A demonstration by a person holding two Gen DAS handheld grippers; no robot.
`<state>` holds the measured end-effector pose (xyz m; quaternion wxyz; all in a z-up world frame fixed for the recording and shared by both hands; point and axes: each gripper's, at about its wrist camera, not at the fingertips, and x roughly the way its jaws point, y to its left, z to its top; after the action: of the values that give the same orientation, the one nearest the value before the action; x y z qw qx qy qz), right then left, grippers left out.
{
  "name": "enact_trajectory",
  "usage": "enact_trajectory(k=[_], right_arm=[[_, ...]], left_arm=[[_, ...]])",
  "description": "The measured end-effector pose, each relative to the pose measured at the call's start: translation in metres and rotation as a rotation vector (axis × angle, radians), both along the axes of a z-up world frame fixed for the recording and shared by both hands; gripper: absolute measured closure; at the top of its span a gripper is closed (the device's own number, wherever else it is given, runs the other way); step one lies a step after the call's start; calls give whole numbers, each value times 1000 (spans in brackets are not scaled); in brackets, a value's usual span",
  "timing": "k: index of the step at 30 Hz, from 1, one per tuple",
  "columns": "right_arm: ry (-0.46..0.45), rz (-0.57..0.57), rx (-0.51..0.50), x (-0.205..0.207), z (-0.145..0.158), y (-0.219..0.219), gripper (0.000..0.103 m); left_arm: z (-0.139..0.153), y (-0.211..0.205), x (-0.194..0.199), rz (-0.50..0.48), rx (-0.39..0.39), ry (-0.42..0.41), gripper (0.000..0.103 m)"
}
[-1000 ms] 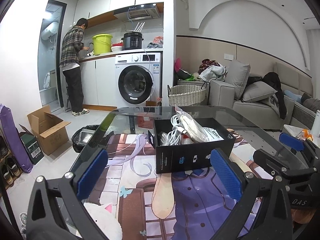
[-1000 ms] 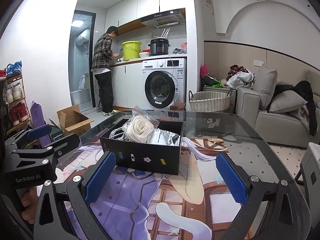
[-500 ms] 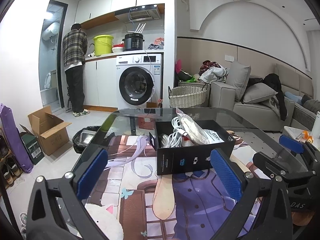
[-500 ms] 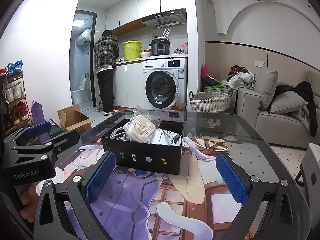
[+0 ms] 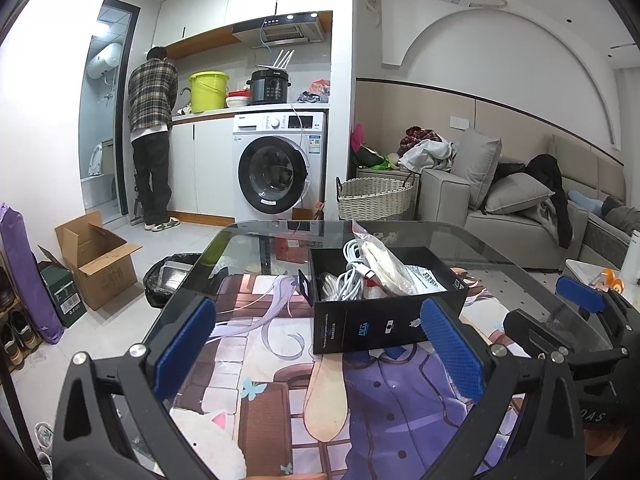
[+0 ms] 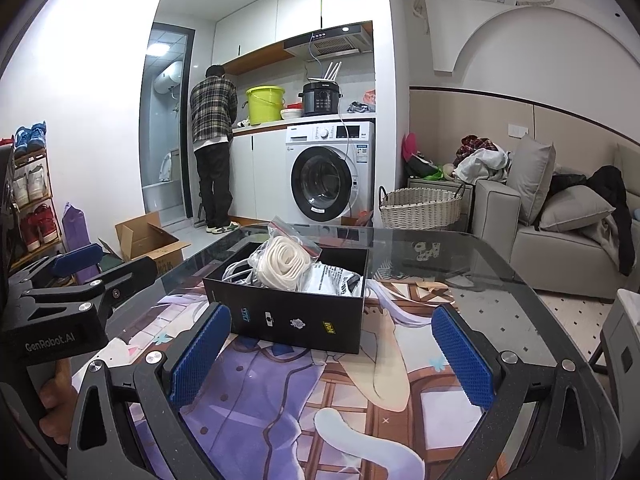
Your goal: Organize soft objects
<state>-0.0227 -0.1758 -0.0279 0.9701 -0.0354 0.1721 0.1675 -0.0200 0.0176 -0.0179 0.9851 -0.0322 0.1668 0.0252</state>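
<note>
I am holding my left gripper [image 5: 316, 344] and my right gripper [image 6: 330, 354] wide apart and empty, low over the near edge of the table [image 6: 500, 280], so both face the black box [image 6: 288, 312] squarely. The box is sitting near the table's middle, keeping the bagged white strap coil [image 6: 282, 262] and white cables [image 5: 352, 276] gathered inside. I am reading "GenRobot.AI" on my left gripper's body; the box's small logos are too tiny to read.

Bright, even indoor light, sharp focus, strong fisheye edge distortion.
</note>
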Motion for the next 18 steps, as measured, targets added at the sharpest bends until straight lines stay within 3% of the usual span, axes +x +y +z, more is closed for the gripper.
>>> enact_trajectory(k=[18], right_arm=[[-37, -1, 12, -7, 4, -4, 1]], left_arm=[[4, -3, -4, -13, 3, -21, 0]])
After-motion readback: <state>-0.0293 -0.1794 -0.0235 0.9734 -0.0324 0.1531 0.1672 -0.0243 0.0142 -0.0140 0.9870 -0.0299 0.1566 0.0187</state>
